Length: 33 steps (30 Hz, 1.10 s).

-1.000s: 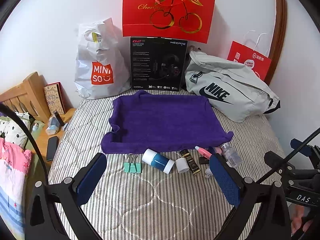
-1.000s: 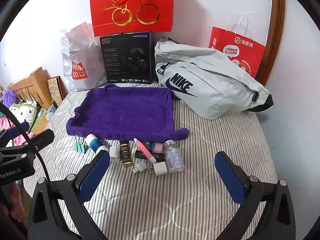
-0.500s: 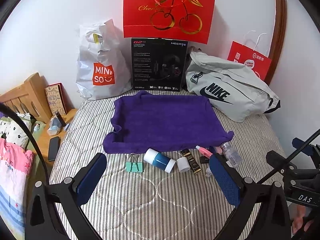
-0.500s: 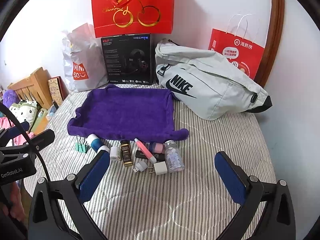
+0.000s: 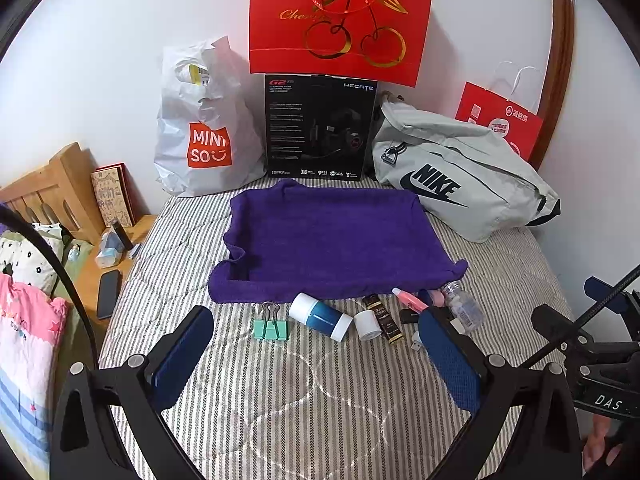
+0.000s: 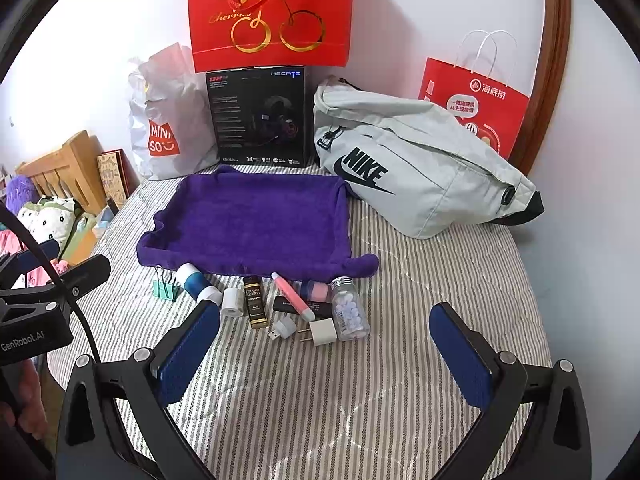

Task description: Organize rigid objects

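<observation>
A row of small rigid objects is laid along the near edge of the purple towel (image 6: pixel 248 220) on the striped bed (image 6: pixel 320 400): from left to right a green binder clip (image 6: pixel 164 289), a blue-and-white bottle (image 6: pixel 198 282), a small white roll (image 6: pixel 233 301), a dark bottle with a gold label (image 6: pixel 254 302), a pink tube (image 6: pixel 291 297) lying across a flat black item (image 6: pixel 320 309), a white charger plug (image 6: pixel 322 331) and a clear pill bottle (image 6: pixel 349 309). Nothing has yet been placed on the towel, so the task is judged to be at its start. The left tool (image 5: pixel 316 354) and the right tool (image 6: pixel 326 350) are both held released, jaws wide apart and empty, near of the row. One item at a time should be taken, probably from an end of the row, where neighbours are less likely to be disturbed. Round bottles are best gripped across their bodies, since they may roll on the soft quilt. The pink tube should be lifted before the black item beneath it is taken.
</observation>
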Tool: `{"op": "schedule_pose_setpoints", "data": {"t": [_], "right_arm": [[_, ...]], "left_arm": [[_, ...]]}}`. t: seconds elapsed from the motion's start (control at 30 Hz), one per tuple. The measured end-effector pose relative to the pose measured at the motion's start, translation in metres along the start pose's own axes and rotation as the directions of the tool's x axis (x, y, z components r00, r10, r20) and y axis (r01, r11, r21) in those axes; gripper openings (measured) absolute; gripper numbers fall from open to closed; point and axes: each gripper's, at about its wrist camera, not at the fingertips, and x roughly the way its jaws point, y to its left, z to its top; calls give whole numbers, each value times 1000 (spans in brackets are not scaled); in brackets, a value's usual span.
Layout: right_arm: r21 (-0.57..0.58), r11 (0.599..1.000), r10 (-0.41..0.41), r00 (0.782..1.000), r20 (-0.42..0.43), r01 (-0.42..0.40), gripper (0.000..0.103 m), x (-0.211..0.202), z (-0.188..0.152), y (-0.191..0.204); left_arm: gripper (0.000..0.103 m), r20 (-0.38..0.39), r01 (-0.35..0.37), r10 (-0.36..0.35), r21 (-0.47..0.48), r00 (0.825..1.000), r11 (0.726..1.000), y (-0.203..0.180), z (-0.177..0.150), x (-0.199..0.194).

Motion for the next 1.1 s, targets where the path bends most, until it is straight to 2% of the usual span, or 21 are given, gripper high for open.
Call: {"op": "schedule_pose_setpoints", "data": {"t": [1.1], "right_arm": [[3,1000,-1,1000,0,1,103,-4,-1,-1]], "left_arm": [[103,1,0,0,4,1000,1000,3,0,-5]]}}
